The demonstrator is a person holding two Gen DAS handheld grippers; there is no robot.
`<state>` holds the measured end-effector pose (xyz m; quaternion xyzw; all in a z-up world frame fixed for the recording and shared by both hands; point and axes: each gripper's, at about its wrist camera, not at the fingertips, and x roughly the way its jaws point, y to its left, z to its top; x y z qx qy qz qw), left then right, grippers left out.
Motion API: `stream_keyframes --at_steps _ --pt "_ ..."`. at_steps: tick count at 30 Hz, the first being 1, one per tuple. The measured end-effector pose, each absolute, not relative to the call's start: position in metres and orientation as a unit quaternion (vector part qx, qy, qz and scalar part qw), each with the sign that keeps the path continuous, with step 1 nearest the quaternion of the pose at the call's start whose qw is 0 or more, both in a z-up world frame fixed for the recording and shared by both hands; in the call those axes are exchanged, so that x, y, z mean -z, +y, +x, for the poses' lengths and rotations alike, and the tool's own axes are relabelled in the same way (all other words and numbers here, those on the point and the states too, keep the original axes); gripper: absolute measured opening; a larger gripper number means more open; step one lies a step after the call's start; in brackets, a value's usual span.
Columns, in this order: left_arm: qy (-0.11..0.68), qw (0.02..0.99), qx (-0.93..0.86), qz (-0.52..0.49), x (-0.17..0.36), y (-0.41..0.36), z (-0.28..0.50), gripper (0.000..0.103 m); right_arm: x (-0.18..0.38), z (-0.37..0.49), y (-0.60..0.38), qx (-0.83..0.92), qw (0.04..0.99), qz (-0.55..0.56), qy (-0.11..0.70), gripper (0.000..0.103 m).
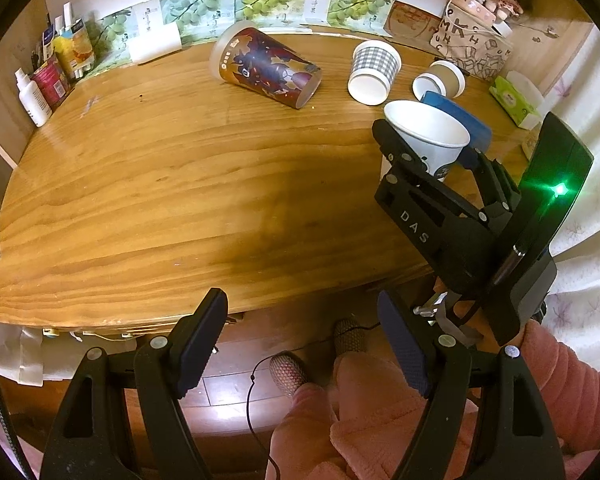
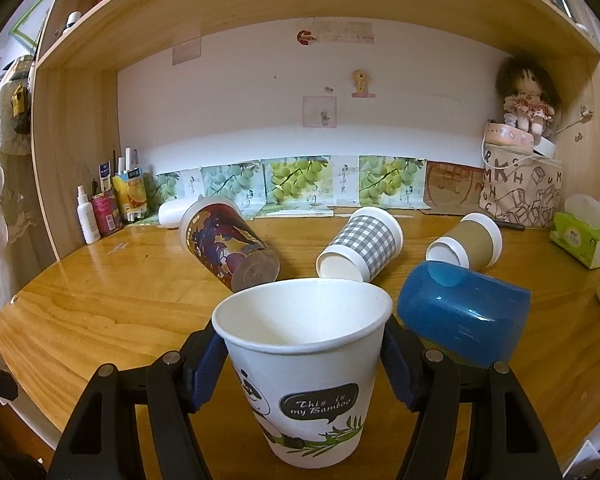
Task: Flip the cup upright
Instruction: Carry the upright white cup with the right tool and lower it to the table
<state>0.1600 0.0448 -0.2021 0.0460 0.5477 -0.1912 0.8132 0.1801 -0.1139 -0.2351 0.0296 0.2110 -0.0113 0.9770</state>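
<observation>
Right gripper (image 2: 306,354) is clamped on the white paper cup (image 2: 304,364), upright near the wooden table's (image 1: 160,184) front edge, mouth open, panda and bamboo print showing. Left gripper (image 1: 302,340) hangs spread, empty, off the table's edge.

White panda-print paper cup (image 2: 302,364), upright, mouth up

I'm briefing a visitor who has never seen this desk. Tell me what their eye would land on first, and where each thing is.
First the white panda cup, upright between the right gripper fingers at the desk's near edge. Behind it four cups lie on their sides: a blue cup close by, then a red printed cup, a gray checked cup and a brown cup. The left gripper hangs open and empty off the desk front.
</observation>
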Motion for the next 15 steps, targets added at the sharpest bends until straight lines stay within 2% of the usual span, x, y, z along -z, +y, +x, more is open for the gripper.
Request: stream_keyframes --at_steps 8,10,15 --pt "0.547 0.812 0.197 0.045 0.202 0.044 0.157 0.08 0.241 0.174 -0.115 0.017 0.974 0.024 0.227 0.07" --pt "0.548 0.812 0.197 0.043 0.203 0.044 0.156 0.08 0.243 0.172 -0.114 0.016 0.973 0.02 0.231 0.078" --pt "0.552 0.81 0.195 0.037 0.206 0.046 0.153 0.081 0.245 0.169 -0.113 0.016 0.969 0.016 0.248 0.082"
